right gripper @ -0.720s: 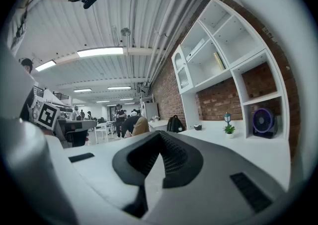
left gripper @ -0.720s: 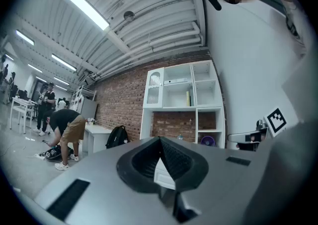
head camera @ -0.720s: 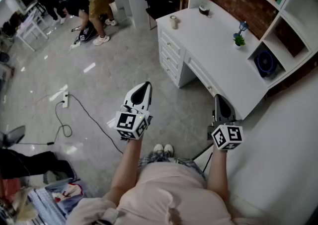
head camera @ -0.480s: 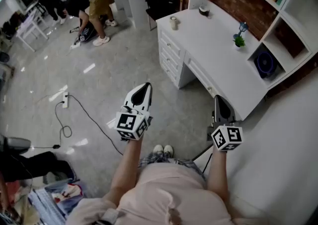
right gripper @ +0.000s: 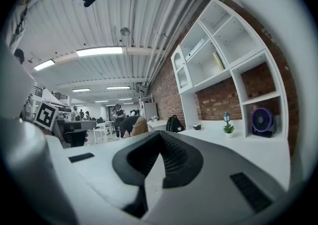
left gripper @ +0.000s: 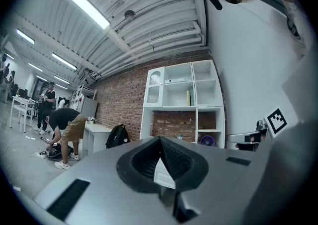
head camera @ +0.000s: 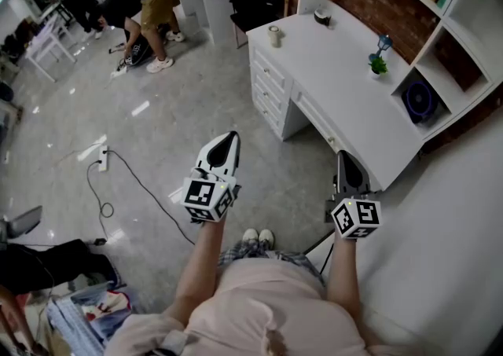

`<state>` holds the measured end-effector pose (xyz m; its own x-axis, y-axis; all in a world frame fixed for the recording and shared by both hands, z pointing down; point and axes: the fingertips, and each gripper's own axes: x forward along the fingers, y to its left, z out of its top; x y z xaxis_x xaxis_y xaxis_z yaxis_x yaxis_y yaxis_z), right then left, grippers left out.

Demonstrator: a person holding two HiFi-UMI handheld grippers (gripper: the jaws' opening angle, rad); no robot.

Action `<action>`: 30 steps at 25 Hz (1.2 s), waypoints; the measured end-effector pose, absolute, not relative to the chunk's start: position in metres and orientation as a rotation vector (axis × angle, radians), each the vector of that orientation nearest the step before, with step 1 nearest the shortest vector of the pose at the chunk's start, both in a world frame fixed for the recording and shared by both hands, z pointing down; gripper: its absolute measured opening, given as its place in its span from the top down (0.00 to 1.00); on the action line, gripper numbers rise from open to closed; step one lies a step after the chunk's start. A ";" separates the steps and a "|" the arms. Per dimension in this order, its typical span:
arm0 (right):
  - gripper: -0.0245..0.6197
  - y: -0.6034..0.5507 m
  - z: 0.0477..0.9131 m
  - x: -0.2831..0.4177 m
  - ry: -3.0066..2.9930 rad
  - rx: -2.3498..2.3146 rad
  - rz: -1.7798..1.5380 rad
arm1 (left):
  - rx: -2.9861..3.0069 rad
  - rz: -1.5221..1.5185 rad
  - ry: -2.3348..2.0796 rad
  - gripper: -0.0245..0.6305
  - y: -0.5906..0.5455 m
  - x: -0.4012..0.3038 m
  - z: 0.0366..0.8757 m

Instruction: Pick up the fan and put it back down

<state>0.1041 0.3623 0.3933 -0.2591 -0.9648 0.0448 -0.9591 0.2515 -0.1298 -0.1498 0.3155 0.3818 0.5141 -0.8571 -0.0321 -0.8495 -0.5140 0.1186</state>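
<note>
I see the left gripper (head camera: 229, 137) and right gripper (head camera: 344, 158) with jaws together, empty; the fan (head camera: 419, 100) sits in a shelf compartment (head camera: 440, 115) at the tabletop's (head camera: 346, 71) back edge.

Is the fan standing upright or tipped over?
Upright: the fan stands on its base inside a shelf cubby, face outward.

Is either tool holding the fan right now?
No: the fan stands in a shelf cubby, while the left tool and right tool are both shut with nothing between their jaws.
</note>
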 end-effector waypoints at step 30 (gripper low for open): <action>0.07 0.357 0.391 0.084 2.458 -1.683 -0.236 | 2.641 -0.061 -1.432 0.92 0.305 -0.148 0.403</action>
<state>0.0844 0.3572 0.3913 -0.3575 -0.9332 -0.0370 -0.9092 0.3568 -0.2147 -0.1477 0.3053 0.4034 0.5473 -0.8364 0.0294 -0.8309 -0.5388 0.1393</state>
